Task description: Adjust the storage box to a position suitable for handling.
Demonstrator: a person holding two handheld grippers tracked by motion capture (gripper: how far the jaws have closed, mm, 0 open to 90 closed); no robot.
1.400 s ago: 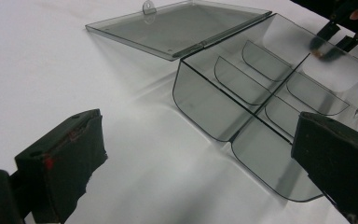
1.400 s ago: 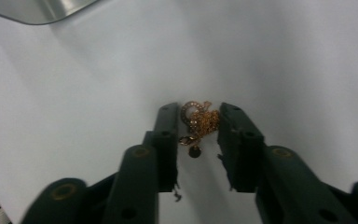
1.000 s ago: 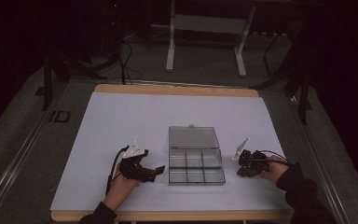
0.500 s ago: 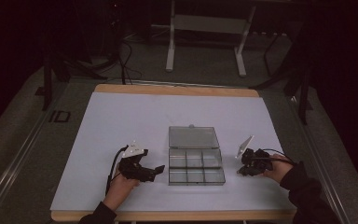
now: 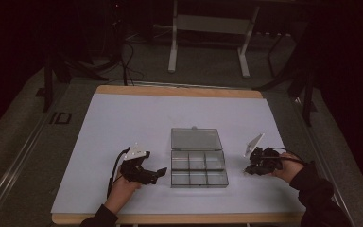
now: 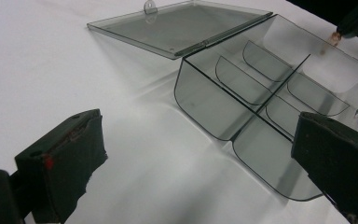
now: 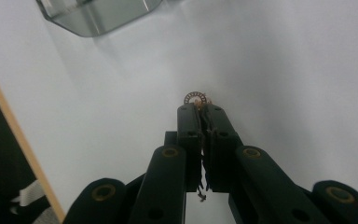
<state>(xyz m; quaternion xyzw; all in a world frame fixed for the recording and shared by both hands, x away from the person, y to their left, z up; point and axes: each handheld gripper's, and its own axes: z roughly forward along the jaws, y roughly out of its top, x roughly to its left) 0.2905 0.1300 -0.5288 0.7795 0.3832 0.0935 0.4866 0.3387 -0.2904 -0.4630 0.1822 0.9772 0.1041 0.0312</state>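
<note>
Small toothed ring (image 7: 195, 98) pinched at claw tips

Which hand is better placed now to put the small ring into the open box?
Probably the right: the right gripper pinches the small ring beside the clear box, lid open. The left gripper is open, holding nothing.

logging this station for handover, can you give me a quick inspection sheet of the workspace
surface: white table top with a wooden edge, nothing spilled on it
job's things: clear compartment box near the middle, its lid folded flat open behind it, compartments look empty; a small ring-shaped part sits at the right gripper's tips
clutter: nothing seen
grippers: left gripper open beside the box, holding nothing; right gripper shut on the ring-shaped part, right of the box
cables: a black cable trails from the left gripper
surroundings: dark floor, a white frame stand beyond the table
</note>
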